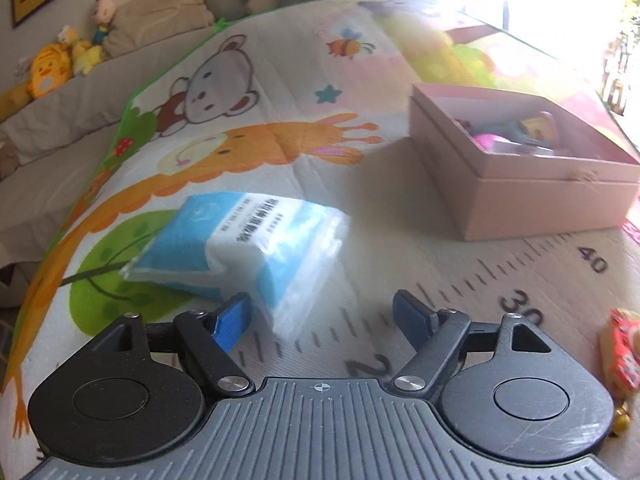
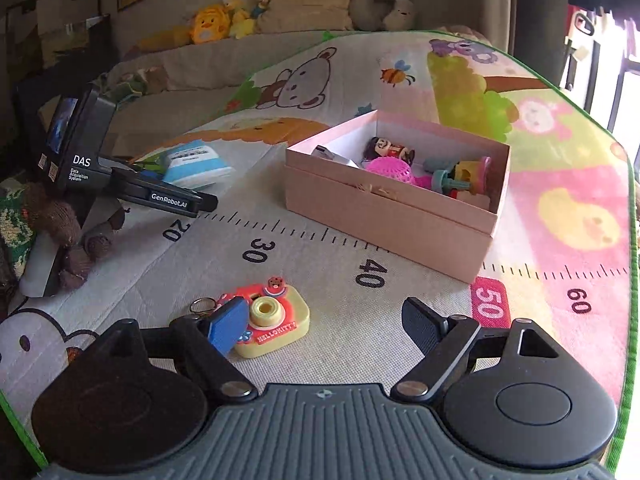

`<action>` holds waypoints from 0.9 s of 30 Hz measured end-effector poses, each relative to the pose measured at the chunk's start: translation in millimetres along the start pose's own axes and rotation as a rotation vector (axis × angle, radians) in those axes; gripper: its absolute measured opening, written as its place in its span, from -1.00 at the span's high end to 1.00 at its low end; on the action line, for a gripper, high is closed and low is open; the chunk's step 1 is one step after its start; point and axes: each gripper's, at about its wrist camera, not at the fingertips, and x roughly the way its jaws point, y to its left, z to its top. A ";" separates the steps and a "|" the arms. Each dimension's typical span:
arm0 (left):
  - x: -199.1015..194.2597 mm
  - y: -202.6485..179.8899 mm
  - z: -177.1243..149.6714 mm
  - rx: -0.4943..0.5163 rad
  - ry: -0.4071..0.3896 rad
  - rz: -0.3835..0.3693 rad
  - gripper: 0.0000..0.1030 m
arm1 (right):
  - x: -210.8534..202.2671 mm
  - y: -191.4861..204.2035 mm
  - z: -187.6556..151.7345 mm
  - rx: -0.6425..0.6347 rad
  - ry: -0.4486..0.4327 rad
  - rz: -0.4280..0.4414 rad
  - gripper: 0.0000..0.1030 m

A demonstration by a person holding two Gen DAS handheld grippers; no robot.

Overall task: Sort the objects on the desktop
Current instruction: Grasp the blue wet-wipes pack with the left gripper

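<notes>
Low over the mat (image 2: pixel 320 240), both spread grippers hover: left gripper (image 1: pixel 324 314) by tissue pack (image 1: pixel 240 248), right gripper (image 2: pixel 324 322) at toy camera (image 2: pixel 272 320).

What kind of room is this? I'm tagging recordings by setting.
Probably a living room or child's play area at home: a cartoon-printed foam play mat, yellow plush toys lined along a beige sofa, and a pink cardboard box of small toys.

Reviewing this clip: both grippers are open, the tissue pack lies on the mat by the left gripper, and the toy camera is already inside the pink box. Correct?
Not quite. The toy camera is not in the pink box; the right wrist view shows it lying on the mat, just ahead of the open right gripper. The rest holds: left gripper open, tissue pack beside it.
</notes>
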 end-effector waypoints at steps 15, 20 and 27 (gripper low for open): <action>-26.2 -20.3 -23.0 0.032 -0.054 -0.110 -0.95 | 37.5 2.7 12.3 0.038 0.073 0.092 -0.24; -27.8 -18.2 -23.7 0.017 -0.061 -0.101 -0.97 | 28.3 -21.0 6.1 0.107 0.081 -0.058 -0.25; -26.8 -22.2 -23.2 0.036 -0.052 -0.085 -0.98 | 9.2 -11.8 -21.4 0.052 0.076 -0.098 -0.39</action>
